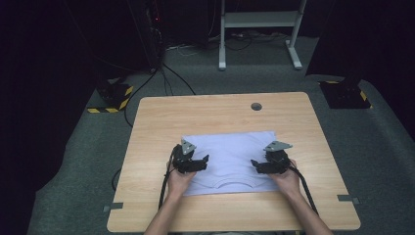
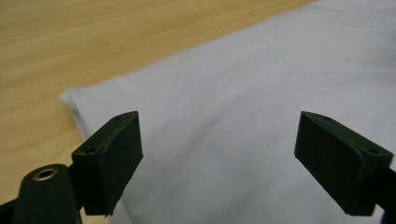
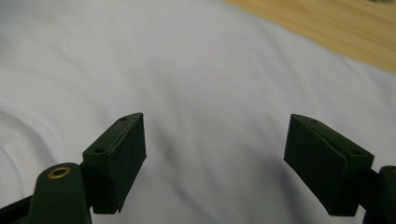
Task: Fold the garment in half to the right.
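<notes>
Folded pale T-shirt [image 1: 230,161] lying flat at the centre of the tabletop [image 1: 156,117], collar toward the lower edge of the high view. Left tongs [image 1: 201,162] poised over the shirt's left part, right tongs [image 1: 255,165] over its right part, tips turned inward toward each other. Both spread wide, jaws well apart, nothing held between them. In the left gripper view, the shirt [image 2: 243,112] under the left tongs [image 2: 218,154], with a rounded cloth corner and bare wood at the upper left of the frame. In the right gripper view, cloth [image 3: 187,84] beneath the right tongs [image 3: 215,158], wood at the upper right corner.

Likely step: taking hold of the shirt for another fold. To do it well:

- Lower both tongs evenly, so that the lower jaw slides along the tabletop and under every layer, not just the top one.
- Pinch at matching spots on left and right to keep the fold line straight.
- Close fully before lifting; check for no slack layer hanging free.
- Lift low and carry over slowly, to avoid dragging the whole shirt or wrinkling it.

Whether the jaws already touch the cloth: cannot tell.
</notes>
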The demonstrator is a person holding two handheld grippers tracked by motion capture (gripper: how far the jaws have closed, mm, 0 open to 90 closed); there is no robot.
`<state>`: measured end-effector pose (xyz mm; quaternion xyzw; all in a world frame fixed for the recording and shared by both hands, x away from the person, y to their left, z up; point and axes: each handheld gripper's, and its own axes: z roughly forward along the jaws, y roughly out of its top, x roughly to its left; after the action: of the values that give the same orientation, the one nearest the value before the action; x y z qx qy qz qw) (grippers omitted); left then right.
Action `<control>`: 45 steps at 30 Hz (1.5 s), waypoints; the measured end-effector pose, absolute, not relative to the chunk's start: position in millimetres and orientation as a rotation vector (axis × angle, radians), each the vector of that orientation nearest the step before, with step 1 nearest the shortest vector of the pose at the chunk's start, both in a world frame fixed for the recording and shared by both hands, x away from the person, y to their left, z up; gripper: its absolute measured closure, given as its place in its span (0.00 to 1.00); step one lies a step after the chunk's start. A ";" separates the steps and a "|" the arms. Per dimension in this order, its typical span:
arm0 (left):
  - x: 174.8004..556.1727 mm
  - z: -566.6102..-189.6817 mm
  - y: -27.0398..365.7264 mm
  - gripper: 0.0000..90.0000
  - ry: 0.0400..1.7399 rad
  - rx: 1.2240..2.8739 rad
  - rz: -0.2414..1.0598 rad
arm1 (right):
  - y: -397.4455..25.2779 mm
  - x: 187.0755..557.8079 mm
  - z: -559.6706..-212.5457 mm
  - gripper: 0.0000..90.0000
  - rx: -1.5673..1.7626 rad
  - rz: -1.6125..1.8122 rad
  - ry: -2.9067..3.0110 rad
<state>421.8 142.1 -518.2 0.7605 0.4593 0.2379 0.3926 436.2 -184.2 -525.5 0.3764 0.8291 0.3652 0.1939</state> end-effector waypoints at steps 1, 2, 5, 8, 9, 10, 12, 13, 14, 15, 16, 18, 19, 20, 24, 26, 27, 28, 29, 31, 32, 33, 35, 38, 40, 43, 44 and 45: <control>426.7 -518.4 138.1 0.18 1.163 1.938 0.597 | -175.2 437.8 -524.4 0.23 1.036 1.036 2.331; 431.9 -519.5 134.3 0.18 1.162 1.950 0.591 | -166.9 439.7 -523.8 0.23 1.022 1.049 2.336; 446.7 -526.5 126.0 0.19 1.188 1.998 0.579 | -147.2 448.1 -526.0 0.23 1.011 1.081 2.364; 456.4 -537.8 120.8 0.19 1.214 2.063 0.547 | -135.5 455.9 -534.5 0.23 1.022 1.040 2.419; 457.3 -539.3 121.8 0.18 1.225 2.040 0.517 | -133.8 456.5 -537.9 0.22 1.004 1.016 2.422; 457.7 -539.4 123.2 0.18 1.221 2.039 0.512 | -134.8 456.4 -538.0 0.22 1.002 1.022 2.420; 456.5 -539.9 122.6 0.18 1.218 2.038 0.515 | -140.1 456.1 -538.7 0.22 0.998 1.036 2.427; 456.2 -539.6 122.3 0.18 1.215 2.044 0.511 | -144.7 455.0 -539.0 0.22 0.993 1.043 2.431; 455.7 -539.4 121.2 0.17 1.212 2.045 0.505 | -148.1 454.5 -538.8 0.22 0.988 1.042 2.435; 455.2 -539.5 119.4 0.17 1.200 2.049 0.501 | -152.4 453.7 -537.8 0.22 0.991 1.030 2.442; 454.7 -539.8 117.1 0.17 1.190 2.051 0.498 | -157.0 453.0 -537.0 0.22 1.002 1.019 2.442; 454.9 -539.3 112.0 0.15 1.191 2.053 0.488 | -164.4 450.7 -535.9 0.22 1.030 1.004 2.434; 455.7 -537.9 110.2 0.15 1.197 2.058 0.483 | -166.2 449.2 -535.3 0.22 1.043 0.995 2.427; 456.9 -535.4 110.4 0.14 1.195 2.053 0.482 | -166.4 448.1 -534.5 0.21 1.052 0.985 2.422; 466.5 -524.2 124.7 0.16 1.231 1.968 0.500 | -153.7 445.4 -531.6 0.23 1.006 1.012 2.400; 471.6 -525.3 128.6 0.17 1.256 1.987 0.531 | -145.1 446.2 -530.5 0.23 0.998 1.038 2.398; 474.2 -527.3 130.3 0.17 1.270 2.005 0.537 | -140.2 447.5 -530.7 0.23 0.994 1.050 2.401; 476.4 -530.0 131.6 0.17 1.284 2.017 0.534 | -135.2 449.2 -531.8 0.23 0.991 1.046 2.405; 478.1 -533.2 132.5 0.16 1.292 2.025 0.525 | -130.4 451.1 -533.7 0.23 0.987 1.025 2.417; 477.7 -537.8 133.0 0.15 1.285 2.018 0.523 | -125.9 452.9 -537.6 0.23 0.973 1.018 2.424; 476.6 -538.7 132.9 0.16 1.281 2.011 0.530 | -126.9 453.3 -538.0 0.23 0.983 1.027 2.426; 474.1 -540.8 132.0 0.16 1.272 1.988 0.539 | -129.1 453.4 -538.2 0.24 0.974 1.035 2.430; 470.7 -540.8 126.9 0.16 1.262 1.995 0.535 | -135.2 451.1 -538.5 0.24 0.958 1.039 2.435; 464.0 -540.7 115.1 0.18 1.231 2.014 0.518 | -144.0 447.5 -537.6 0.24 0.960 1.029 2.443; 460.3 -539.7 106.4 0.18 1.213 2.031 0.498 | -153.5 442.3 -537.3 0.24 0.965 1.022 2.440; 461.5 -536.8 101.5 0.14 1.218 2.019 0.500 | -158.7 437.5 -534.2 0.24 0.975 0.980 2.433; 462.7 -534.7 102.9 0.13 1.221 1.994 0.520 | -157.9 436.9 -533.3 0.24 0.968 0.974 2.426; 463.9 -533.1 104.4 0.13 1.230 1.969 0.532 | -156.2 437.0 -532.2 0.24 0.965 0.987 2.421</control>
<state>463.9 104.4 -533.1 0.7678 0.4795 0.2075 0.3708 437.0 -156.2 -532.2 0.3408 0.8550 0.3488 0.1766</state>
